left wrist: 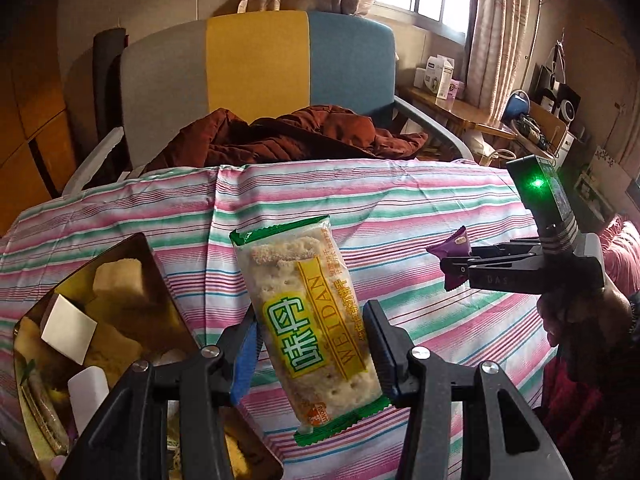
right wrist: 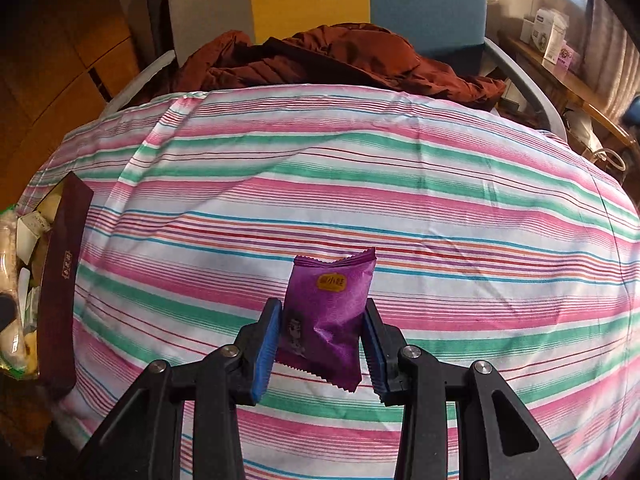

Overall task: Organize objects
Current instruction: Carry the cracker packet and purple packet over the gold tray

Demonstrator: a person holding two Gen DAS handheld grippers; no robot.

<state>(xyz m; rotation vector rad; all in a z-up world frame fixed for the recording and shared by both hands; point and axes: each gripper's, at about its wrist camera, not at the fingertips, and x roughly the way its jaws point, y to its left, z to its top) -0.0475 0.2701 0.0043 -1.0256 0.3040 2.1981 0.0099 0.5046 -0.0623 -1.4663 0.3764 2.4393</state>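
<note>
Two snacks are in the air at this moment, one in each gripper. The left gripper (left wrist: 316,344) has its jaws pinching a cracker pack (left wrist: 310,320) by its long sides, and the pack hangs tilted above the striped sheet (left wrist: 400,200), just beside the tin (left wrist: 154,258). The right gripper (right wrist: 320,344) has its jaws pressed on a small purple packet (right wrist: 324,320), held upright over the middle of the sheet, well apart from the tin. The tin already holds several wrapped pieces, so I judge most of the sorting is done. No other loose item shows on the sheet; these two packets seem to be what is left to put in.
</note>
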